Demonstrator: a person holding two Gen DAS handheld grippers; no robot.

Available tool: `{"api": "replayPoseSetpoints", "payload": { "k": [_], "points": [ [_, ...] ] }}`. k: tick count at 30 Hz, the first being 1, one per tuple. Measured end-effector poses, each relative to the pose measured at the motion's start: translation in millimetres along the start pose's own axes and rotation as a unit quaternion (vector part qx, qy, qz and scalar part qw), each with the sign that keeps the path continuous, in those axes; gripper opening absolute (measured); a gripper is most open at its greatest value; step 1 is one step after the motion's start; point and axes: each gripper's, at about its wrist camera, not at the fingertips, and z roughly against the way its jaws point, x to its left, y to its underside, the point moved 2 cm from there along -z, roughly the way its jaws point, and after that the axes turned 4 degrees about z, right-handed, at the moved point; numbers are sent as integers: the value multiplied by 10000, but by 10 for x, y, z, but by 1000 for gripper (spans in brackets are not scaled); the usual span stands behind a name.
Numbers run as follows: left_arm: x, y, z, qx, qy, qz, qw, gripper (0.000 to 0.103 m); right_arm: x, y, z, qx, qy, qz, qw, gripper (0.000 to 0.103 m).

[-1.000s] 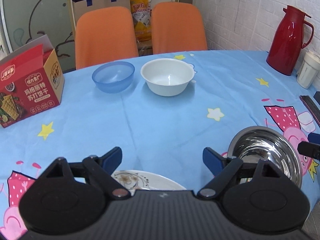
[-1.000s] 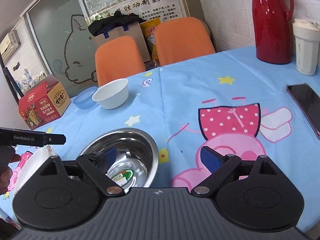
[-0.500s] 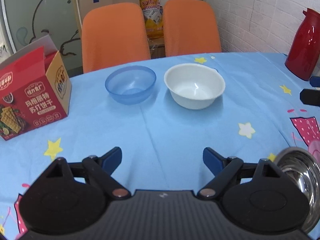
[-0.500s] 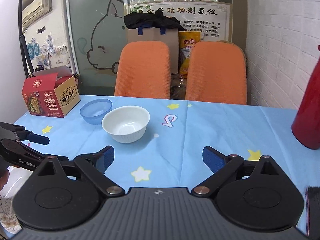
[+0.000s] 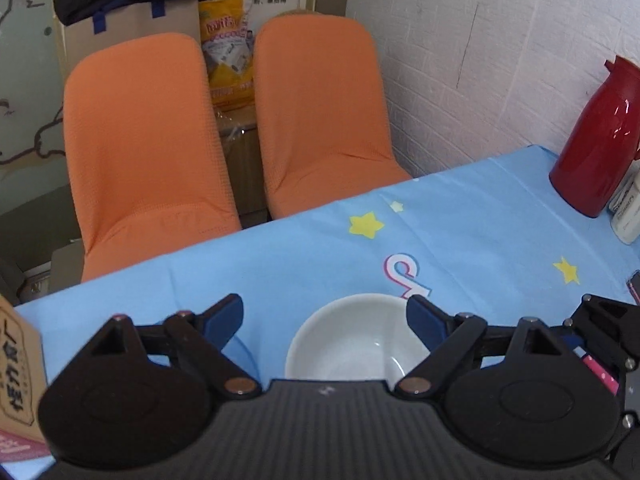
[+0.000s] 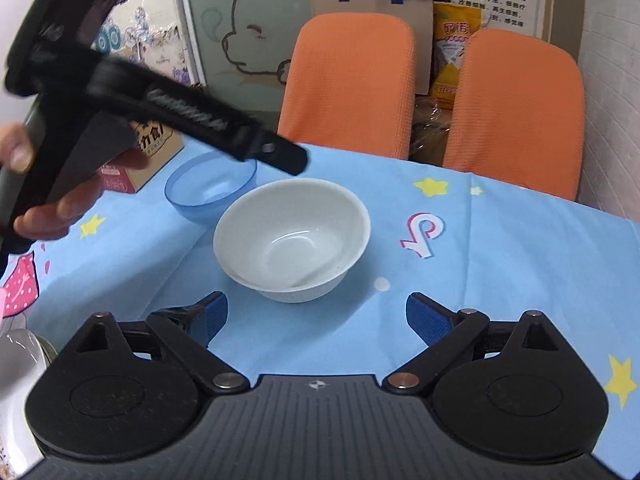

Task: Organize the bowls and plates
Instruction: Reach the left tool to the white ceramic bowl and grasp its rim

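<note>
1. Landmark: white bowl (image 6: 292,240), upright on the blue tablecloth (image 6: 500,280), nothing in it.
2. Right gripper (image 6: 312,316): fingers spread wide, holding nothing, just on the near side of the white bowl, not touching it.
3. Left gripper (image 5: 324,316): fingers spread wide, holding nothing, above the white bowl (image 5: 356,340); bowl sits between the tips in left wrist view. Contact: cannot tell.
4. In right wrist view the left gripper (image 6: 280,156) hangs over the far-left side of the white bowl, hand (image 6: 60,204) on its handle.
5. Blue bowl (image 6: 210,184): just beyond-left of the white bowl, nearly touching.
6. Red box (image 6: 140,152): left of the blue bowl.
7. Two orange chairs (image 6: 348,84) beyond the white bowl, past the table edge.
8. Red flask (image 5: 596,136): far right of the white bowl, by the wall.
9. Plate edge (image 6: 16,392): near-left of the white bowl, mostly cut off.
</note>
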Motion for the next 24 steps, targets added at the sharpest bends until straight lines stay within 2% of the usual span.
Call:
{"api": "replayPoseSetpoints", "payload": {
  "k": [6, 9, 15, 17, 20, 24],
  "points": [
    [-120, 56, -491, 559, -257, -578, 9964, 88, 30, -35, -280, 380, 15, 304, 9988, 103],
    [-185, 118, -538, 563, -300, -832, 9945, 88, 46, -34, -402, 478, 15, 349, 9982, 103],
    [-155, 162, -582, 622, -136, -782, 9949, 89, 64, -113, -601, 526, 3, 333, 9981, 103],
    [-148, 181, -589, 606, -83, -778, 9951, 89, 75, -126, -635, 503, -33, 359, 9981, 103],
    [-151, 221, -573, 618, 7, -828, 9946, 88, 73, -149, -578, 233, -67, 384, 9990, 103],
    [-163, 242, -513, 532, 99, -779, 9955, 88, 110, -169, -466, -51, 84, 577, 9983, 103]
  ]
}}
